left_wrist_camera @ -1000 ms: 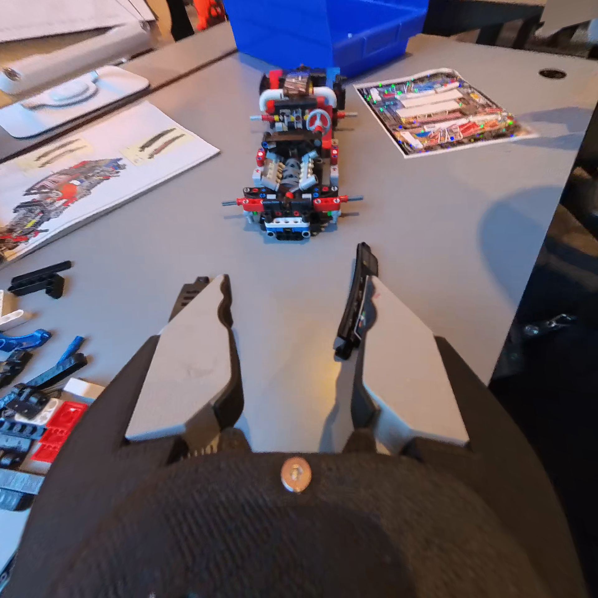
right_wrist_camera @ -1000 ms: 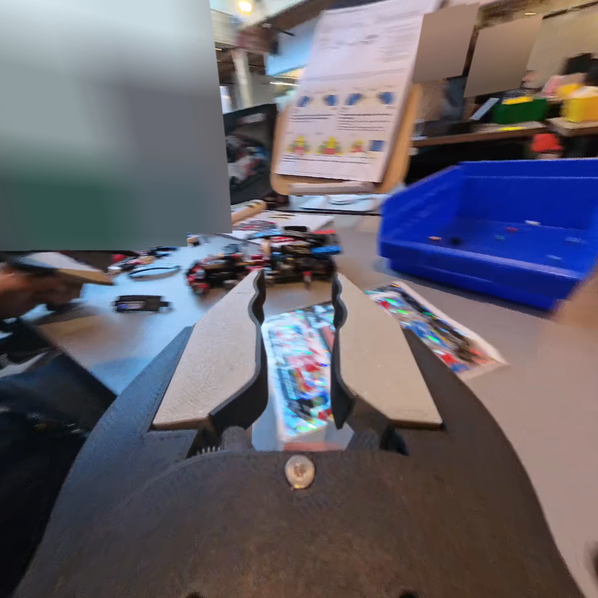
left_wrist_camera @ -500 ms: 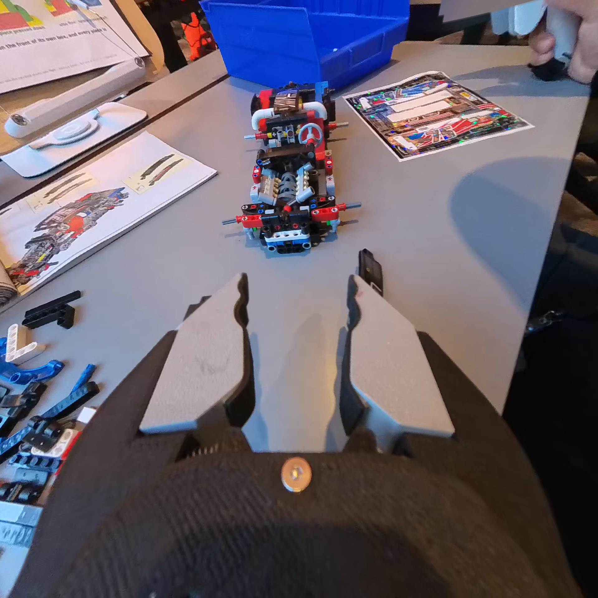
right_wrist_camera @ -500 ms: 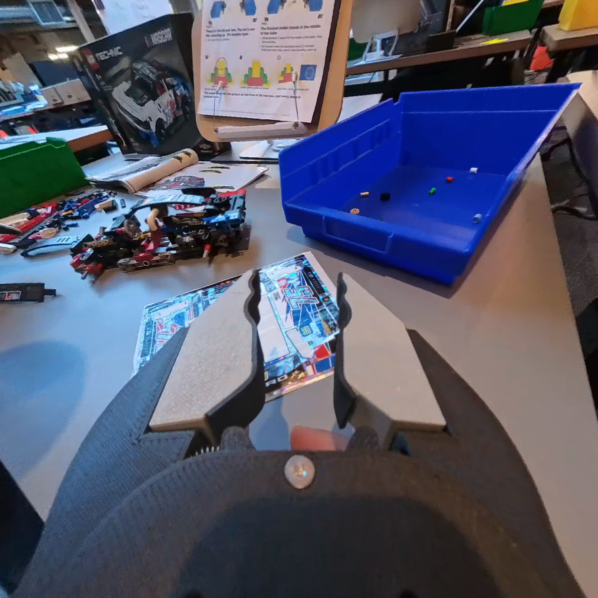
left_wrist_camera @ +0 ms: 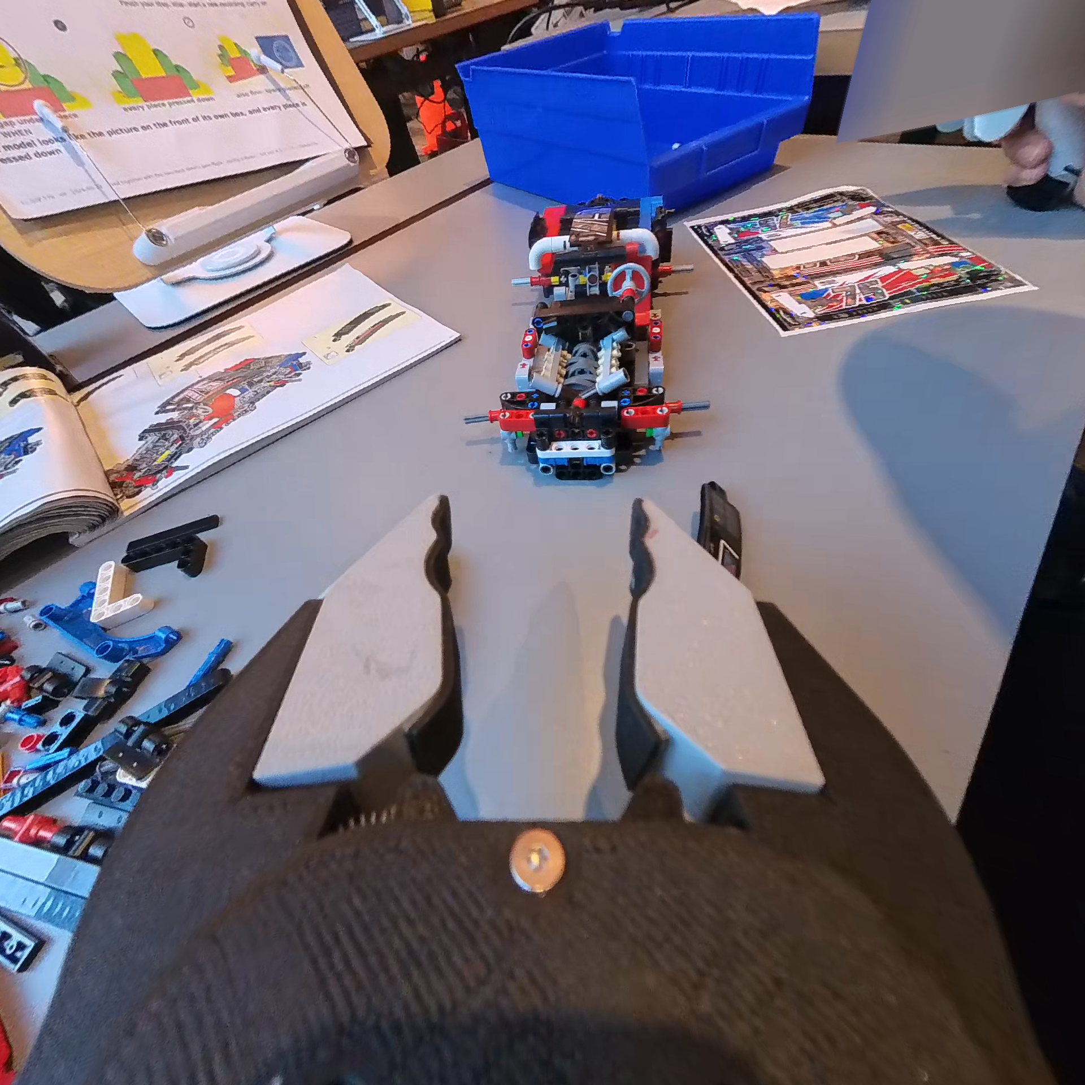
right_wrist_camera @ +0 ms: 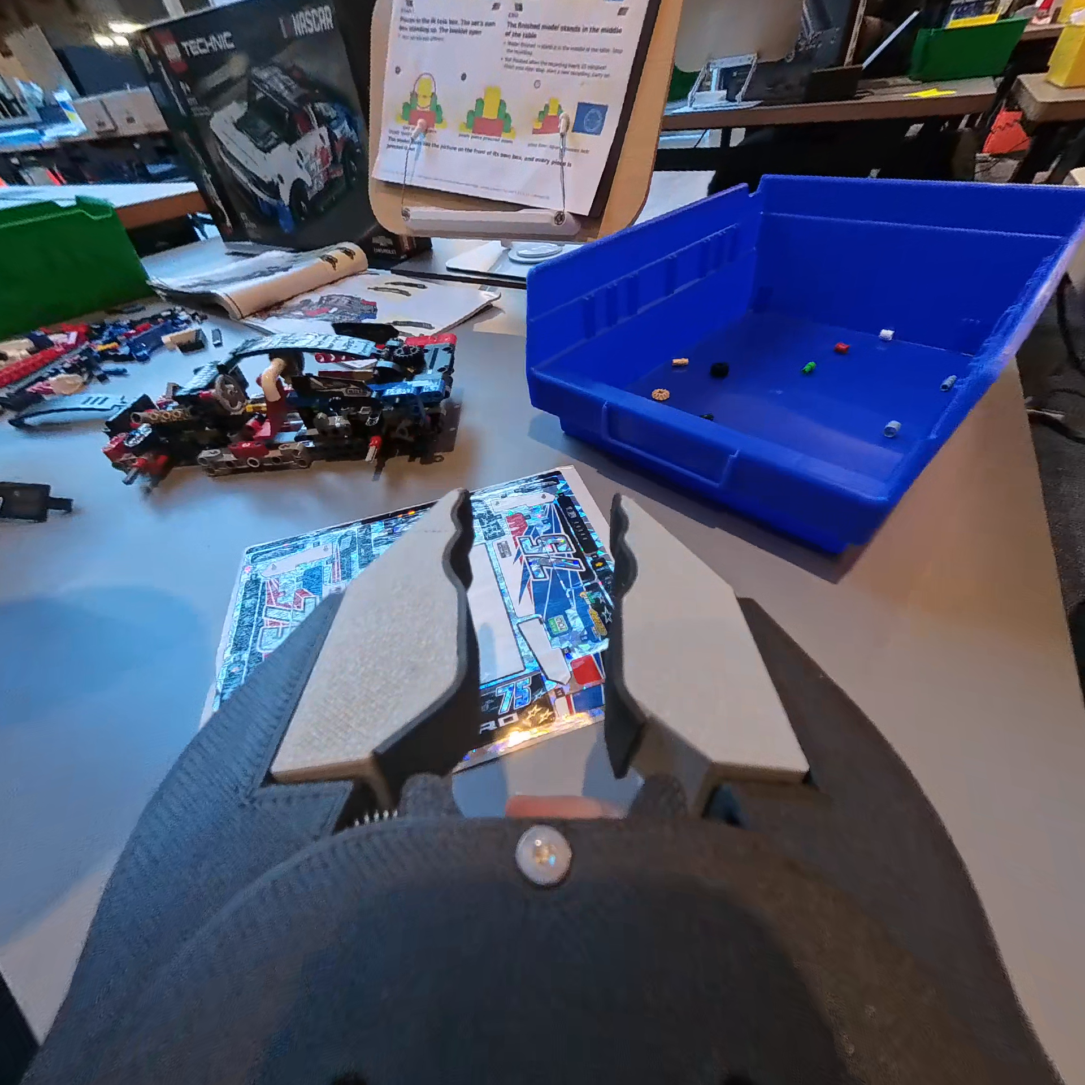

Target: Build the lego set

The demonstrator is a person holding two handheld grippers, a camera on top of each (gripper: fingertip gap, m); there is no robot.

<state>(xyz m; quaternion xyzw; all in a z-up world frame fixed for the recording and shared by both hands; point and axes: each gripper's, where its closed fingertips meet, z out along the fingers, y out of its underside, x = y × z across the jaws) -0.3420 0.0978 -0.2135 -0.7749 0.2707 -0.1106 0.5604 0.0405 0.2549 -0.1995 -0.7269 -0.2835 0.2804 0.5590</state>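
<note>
- Your left tool [left_wrist_camera: 540, 516] hangs over the grey tabletop [left_wrist_camera: 851, 469] with its fingers apart and nothing between them.
- Straight ahead of it, toward the far edge, stands the half-built lego car [left_wrist_camera: 590, 346], its front end facing you; it touches neither tool.
- A black curved panel piece [left_wrist_camera: 721, 528] lies flat just beside your left tool's right finger, between that finger and the tabletop's right edge.
- By the left edge you have a spread of loose pieces [left_wrist_camera: 100, 693] in blue, black, red and white, and beyond them the open instruction booklet [left_wrist_camera: 235, 376].
- Your right tool [right_wrist_camera: 540, 511] also stands apart and empty, hovering above the sticker sheet [right_wrist_camera: 528, 581], which lies flat near the right edge.
- From that side, the lego car [right_wrist_camera: 282, 411] shows in profile, well apart from your right tool, with a dark arched beam over its middle.
- The blue bin [right_wrist_camera: 810, 376] sits at the far right corner, just behind the sticker sheet, with a few tiny pieces scattered on its floor.
- Behind the car, a clipboard stand [right_wrist_camera: 505, 117] holds a printed page upright, and the set's box [right_wrist_camera: 264, 123] stands beside it.
</note>
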